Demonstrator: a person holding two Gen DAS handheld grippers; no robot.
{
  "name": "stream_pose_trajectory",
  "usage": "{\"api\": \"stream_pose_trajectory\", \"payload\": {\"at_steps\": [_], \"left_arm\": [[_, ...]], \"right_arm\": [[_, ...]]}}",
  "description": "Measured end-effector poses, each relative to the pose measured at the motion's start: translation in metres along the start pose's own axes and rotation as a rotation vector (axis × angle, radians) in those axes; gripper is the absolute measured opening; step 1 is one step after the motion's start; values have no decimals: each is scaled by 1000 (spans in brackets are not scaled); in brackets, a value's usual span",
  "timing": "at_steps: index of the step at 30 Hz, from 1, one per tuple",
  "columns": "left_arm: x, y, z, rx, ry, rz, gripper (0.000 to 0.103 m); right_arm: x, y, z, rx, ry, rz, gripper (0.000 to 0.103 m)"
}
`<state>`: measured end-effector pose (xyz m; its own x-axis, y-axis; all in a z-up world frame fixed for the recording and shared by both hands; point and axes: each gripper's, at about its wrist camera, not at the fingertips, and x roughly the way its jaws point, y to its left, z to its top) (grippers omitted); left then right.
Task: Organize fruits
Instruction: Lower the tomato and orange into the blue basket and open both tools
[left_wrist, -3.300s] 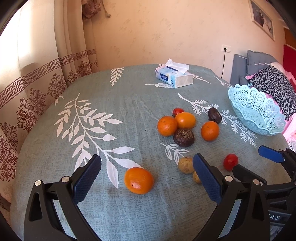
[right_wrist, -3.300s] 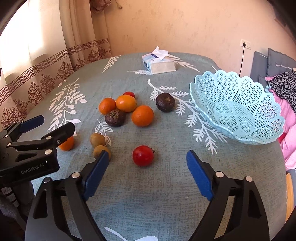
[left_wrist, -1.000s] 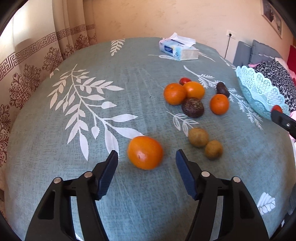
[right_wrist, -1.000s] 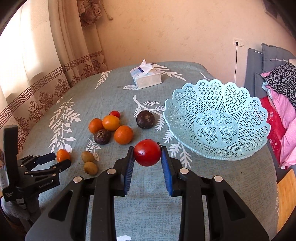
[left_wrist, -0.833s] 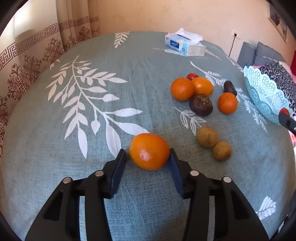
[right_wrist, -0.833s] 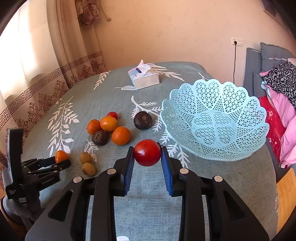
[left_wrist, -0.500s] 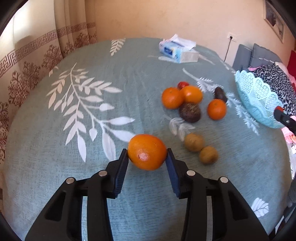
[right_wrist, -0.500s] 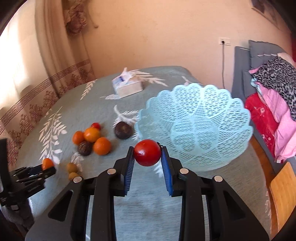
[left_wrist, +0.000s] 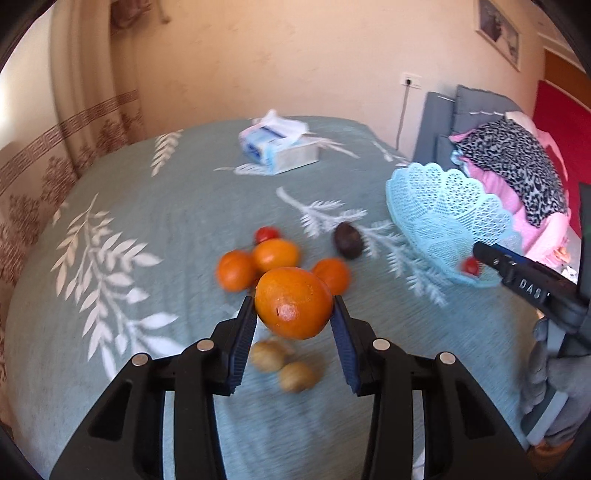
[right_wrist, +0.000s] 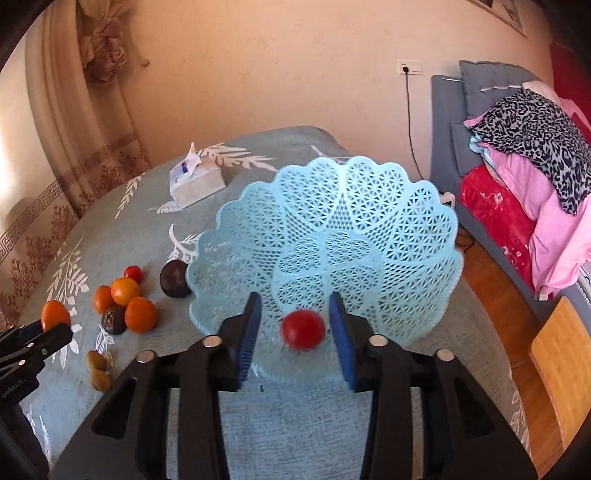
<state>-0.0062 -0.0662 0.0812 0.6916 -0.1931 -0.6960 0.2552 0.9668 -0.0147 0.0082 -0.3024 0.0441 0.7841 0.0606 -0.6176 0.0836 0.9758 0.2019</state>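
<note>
My left gripper (left_wrist: 293, 309) is shut on a large orange (left_wrist: 291, 301) and holds it above the table. Below it lie three oranges (left_wrist: 236, 269), a small tomato (left_wrist: 266, 233), a dark fruit (left_wrist: 348, 240) and two kiwis (left_wrist: 267, 355). My right gripper (right_wrist: 294, 301) hangs over the near rim of the light-blue lattice basket (right_wrist: 406, 206). Its jaws are opening. A red tomato (right_wrist: 303, 329) sits blurred between them, clear of both pads. In the left wrist view that tomato (left_wrist: 470, 266) shows against the basket (left_wrist: 443, 206).
A tissue box (left_wrist: 277, 147) stands at the far side of the teal leaf-print tablecloth (left_wrist: 110, 295). A sofa with piled clothes (right_wrist: 535, 147) is to the right, a wooden chair seat (right_wrist: 561, 362) near the table's right edge, and curtains (right_wrist: 74, 110) at the left.
The left gripper closed on the large orange and lifted it off the cloth. The right gripper carried the tomato over the basket and its jaws parted, freeing the tomato.
</note>
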Motion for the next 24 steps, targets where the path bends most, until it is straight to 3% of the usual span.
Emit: {"api": "stream_pose_trajectory", "payload": {"at_steps": [12, 24], "left_arm": [[42, -70, 44, 101, -2, -99, 42], [82, -110, 68, 154, 20, -148, 42]], "right_arm": [[-15, -21, 4, 39, -41, -43, 44], [-18, -34, 6, 60, -57, -79, 49]]}}
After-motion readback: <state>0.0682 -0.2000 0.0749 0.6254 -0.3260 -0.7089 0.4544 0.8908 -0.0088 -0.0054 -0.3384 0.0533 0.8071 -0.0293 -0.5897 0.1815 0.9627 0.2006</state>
